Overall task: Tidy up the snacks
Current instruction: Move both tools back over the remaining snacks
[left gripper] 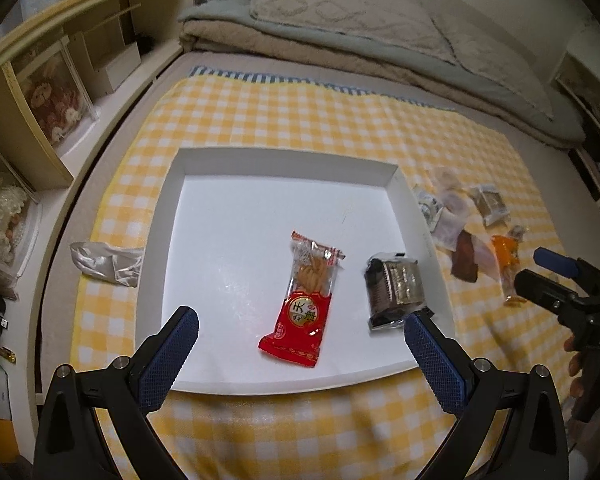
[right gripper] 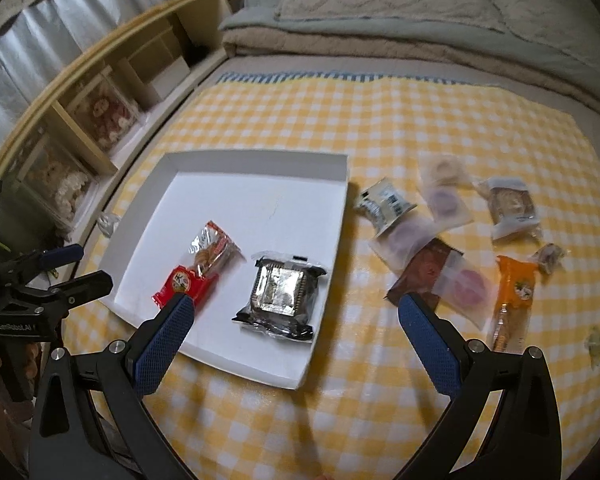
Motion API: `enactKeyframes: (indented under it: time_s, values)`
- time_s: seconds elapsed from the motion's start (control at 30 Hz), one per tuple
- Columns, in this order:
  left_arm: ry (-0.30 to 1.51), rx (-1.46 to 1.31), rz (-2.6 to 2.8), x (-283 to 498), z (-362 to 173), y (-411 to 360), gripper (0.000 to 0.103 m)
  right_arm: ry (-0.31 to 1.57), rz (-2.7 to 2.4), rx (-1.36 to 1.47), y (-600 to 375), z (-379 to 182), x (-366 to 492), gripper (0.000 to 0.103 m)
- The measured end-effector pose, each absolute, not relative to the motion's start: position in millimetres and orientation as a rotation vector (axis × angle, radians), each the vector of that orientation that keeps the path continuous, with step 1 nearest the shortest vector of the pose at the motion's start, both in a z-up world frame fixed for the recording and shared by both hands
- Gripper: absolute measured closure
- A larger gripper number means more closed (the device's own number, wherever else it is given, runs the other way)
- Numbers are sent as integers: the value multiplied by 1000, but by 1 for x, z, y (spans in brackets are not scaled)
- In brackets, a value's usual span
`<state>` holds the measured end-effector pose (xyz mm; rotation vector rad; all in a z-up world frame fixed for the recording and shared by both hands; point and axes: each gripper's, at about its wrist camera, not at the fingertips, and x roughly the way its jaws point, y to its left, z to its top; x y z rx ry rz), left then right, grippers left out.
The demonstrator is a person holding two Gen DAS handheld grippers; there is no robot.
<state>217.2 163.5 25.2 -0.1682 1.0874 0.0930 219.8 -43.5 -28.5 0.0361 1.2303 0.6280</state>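
A white tray (left gripper: pixel 160 216) lies on the yellow checked cloth and also shows in the right wrist view (right gripper: pixel 332 216). In it lie a red snack packet (left gripper: pixel 304 304) (right gripper: pixel 198 270) and a dark wrapped biscuit pack (left gripper: pixel 396 286) (right gripper: pixel 282 292). Several more snack packets (right gripper: pixel 440 240) lie loose on the cloth right of the tray, among them an orange one (right gripper: pixel 514 292) (left gripper: pixel 506 256). My left gripper (left gripper: pixel 300 328) is open and empty above the tray's near edge. My right gripper (right gripper: pixel 294 312) is open and empty over the tray's near right corner.
A shelf unit (left gripper: pixel 52 80) with boxed dolls runs along the left. Folded blankets (left gripper: pixel 340 32) lie at the far end of the bed. A crumpled silver wrapper (left gripper: pixel 104 262) lies left of the tray. The cloth's near part (right gripper: pixel 300 420) has nothing on it.
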Motion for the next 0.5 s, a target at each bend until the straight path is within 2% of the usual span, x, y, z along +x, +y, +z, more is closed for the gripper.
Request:
enactKeyframes:
  time_s: [0.27,0.5]
  values:
    - [1012,-142,89,201,53,152,0,1166,592,91,-82,-5,222,0]
    - [988,-122,35,214,52,119,0,1128,520,119,-124,3,229,0]
